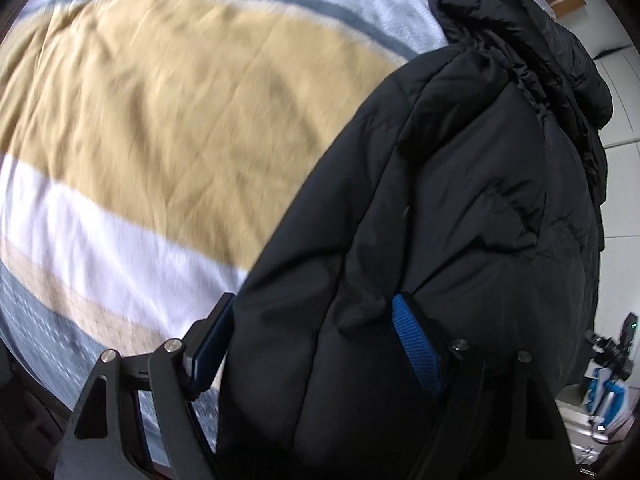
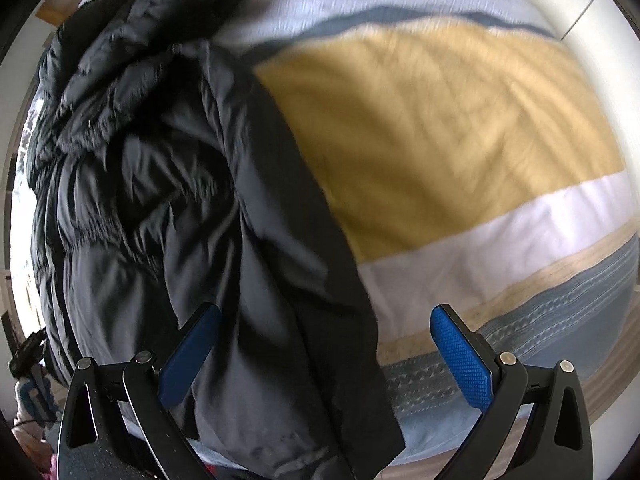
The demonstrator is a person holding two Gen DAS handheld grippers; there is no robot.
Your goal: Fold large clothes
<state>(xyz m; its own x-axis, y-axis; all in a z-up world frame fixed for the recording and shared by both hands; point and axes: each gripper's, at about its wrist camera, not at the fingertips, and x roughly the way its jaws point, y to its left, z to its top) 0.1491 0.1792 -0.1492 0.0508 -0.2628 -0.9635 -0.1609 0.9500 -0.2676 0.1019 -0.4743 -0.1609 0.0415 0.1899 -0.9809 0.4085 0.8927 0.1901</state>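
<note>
Left gripper [image 1: 316, 344] pose: pointed steeply down over the bed, jaws spread wide around a thick bundle of the black puffer jacket [image 1: 460, 208]; blue pads [image 1: 416, 348] pressed into the padding on both sides, so holding the jacket.
Right gripper [image 2: 324, 356] pose: pointed steeply down, jaws wide; jacket [image 2: 208, 208] fabric draped between the blue pads [image 2: 460, 360], right pad clear of cloth, left pad against or just beside the fabric, cannot tell which.
Jacket look: black, quilted, glossy, bunched in heavy folds, ruffled puffy part at the far end.
Jacket place: hanging from the left gripper, far end toward the bed's edge.
Bed cover [image 1: 168, 120]: striped yellow, white and grey, wrinkled, blurred.
</note>
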